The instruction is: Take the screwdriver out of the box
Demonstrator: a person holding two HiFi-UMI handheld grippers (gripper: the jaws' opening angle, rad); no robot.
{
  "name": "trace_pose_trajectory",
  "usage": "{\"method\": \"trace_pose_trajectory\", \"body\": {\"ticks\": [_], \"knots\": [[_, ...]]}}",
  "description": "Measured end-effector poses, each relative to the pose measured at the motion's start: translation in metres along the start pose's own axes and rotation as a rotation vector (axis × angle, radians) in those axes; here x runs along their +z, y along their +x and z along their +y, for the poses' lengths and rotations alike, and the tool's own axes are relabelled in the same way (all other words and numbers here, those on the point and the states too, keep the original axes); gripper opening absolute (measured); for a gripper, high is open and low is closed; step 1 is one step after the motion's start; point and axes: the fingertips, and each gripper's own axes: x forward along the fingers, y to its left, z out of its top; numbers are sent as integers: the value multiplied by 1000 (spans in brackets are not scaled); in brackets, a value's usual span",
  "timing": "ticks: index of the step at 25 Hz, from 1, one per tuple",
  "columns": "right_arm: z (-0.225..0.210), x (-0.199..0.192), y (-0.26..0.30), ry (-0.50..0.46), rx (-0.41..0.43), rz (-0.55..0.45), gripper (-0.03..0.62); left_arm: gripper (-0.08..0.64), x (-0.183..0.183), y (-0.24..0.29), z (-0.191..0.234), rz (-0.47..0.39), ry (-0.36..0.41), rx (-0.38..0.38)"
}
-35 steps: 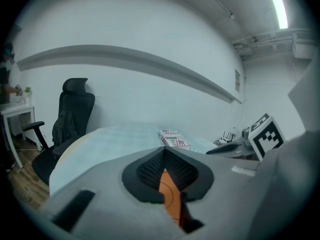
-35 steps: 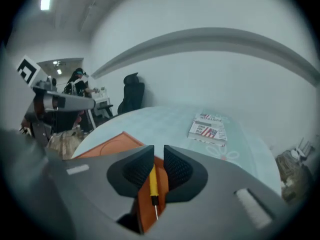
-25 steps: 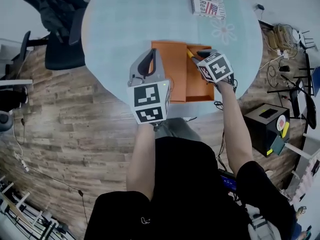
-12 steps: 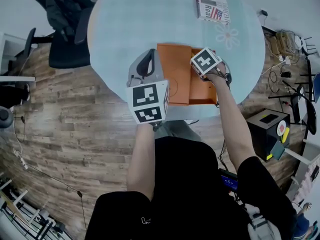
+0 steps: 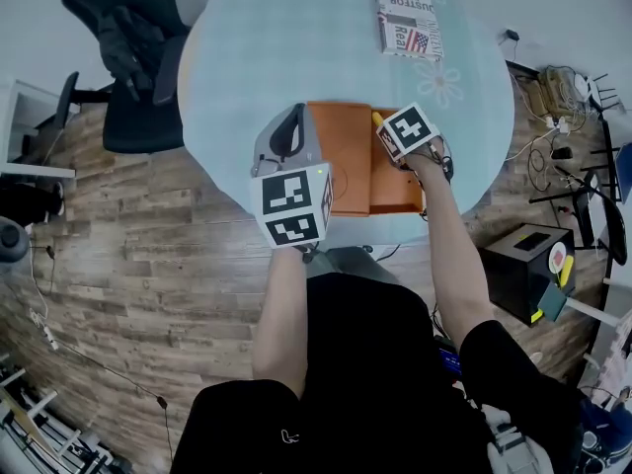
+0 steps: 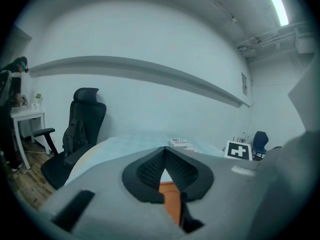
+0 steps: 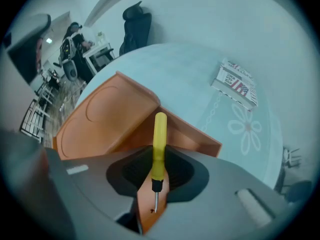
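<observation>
The orange box (image 5: 348, 156) lies open on the round pale-blue table (image 5: 296, 38). A yellow-handled screwdriver (image 7: 159, 144) lies in its right half, tip toward me; its handle end peeks out in the head view (image 5: 376, 118). My right gripper (image 7: 160, 153) points steeply down into the box. Its jaws are closing, and the pads touch both sides of the handle. My left gripper (image 6: 165, 153) hovers shut and empty above the box's left half (image 5: 294, 117), pointing almost level across the table.
A printed magazine (image 5: 407, 13) lies at the table's far side, also seen in the right gripper view (image 7: 239, 86). A black office chair (image 5: 128, 57) stands left of the table. A black case (image 5: 523, 265) and cables sit on the wooden floor at the right.
My right gripper has shifted a little left and tipped more steeply down over the box's right half. The left gripper has stayed almost where it was.
</observation>
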Motion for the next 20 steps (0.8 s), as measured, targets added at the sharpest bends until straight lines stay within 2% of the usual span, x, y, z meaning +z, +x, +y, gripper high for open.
{"method": "trace_pose_trajectory", "body": {"ticks": [3, 5, 9, 13, 16, 18, 20], "knots": [[-5, 2, -32, 105, 10, -104, 87, 2, 10, 0, -12, -20, 8, -19], [-13, 9, -60, 165, -2, -212, 87, 2, 19, 1, -26, -38, 20, -43], [-23, 49, -143, 231, 16, -565, 89, 2, 40, 3, -57, -81, 53, -92], [-22, 77, -231, 253, 25, -890, 89, 2, 64, -1, -82, -126, 82, -127], [-12, 84, -288, 252, 77, -1110, 89, 2, 84, -8, -93, -175, 93, -132], [-8, 81, -315, 214, 87, -1214, 89, 2, 96, -13, -98, -211, 106, -132], [-5, 74, -331, 158, 51, -1262, 89, 2, 104, -17, -103, -233, 116, -129]]}}
